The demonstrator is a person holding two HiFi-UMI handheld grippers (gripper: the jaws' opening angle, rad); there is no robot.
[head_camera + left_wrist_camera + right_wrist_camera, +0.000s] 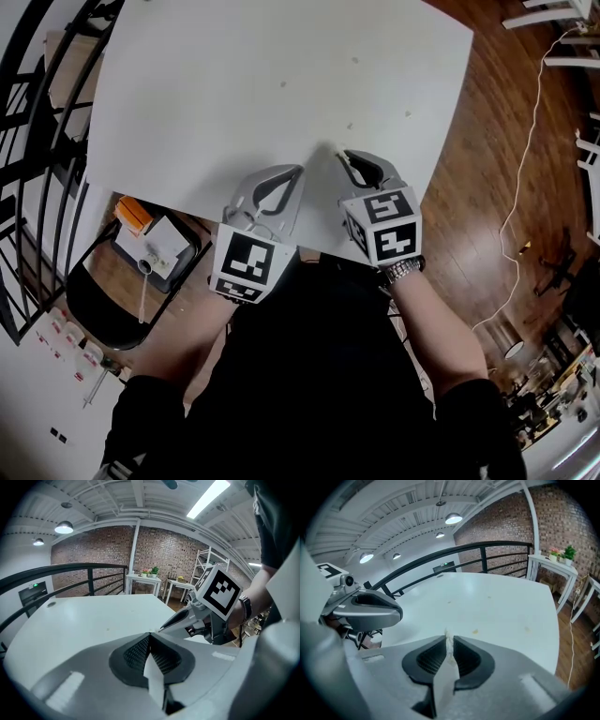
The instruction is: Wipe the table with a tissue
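Head view
Table: I am looking steeply down on the white table, its top dotted with a few small specks.
Left gripper: my left gripper is over the near edge of the table, tips pointing away from me.
Right gripper: my right gripper is just beside it, also over the near edge, tips drawn together.
Surroundings: a black chair sits below the table at my left, and a pale cable trails over the wooden floor at my right.

Left gripper view
Grip: my jaws are pressed together on a tissue strip.
Tissue look: plain white, thin and flat. It is narrow at the tips and widens as it runs back between the dark ribbed pads toward the camera.
Place: the strip is off the table, held wholly in my jaws above the near part of the top.
Neighbour: the right gripper's tip is close to mine, with its marker cube behind it.

Right gripper view
Grip: these jaws are clamped on a tissue piece.
Tissue look: white and thin, with a small ragged end poking out past the tips and the rest hanging back between the pads.
Place: held above the table, with two yellowish specks on the top just ahead.
Neighbour: the left gripper shows at the left. I cannot tell whether the two bits of tissue are joined.
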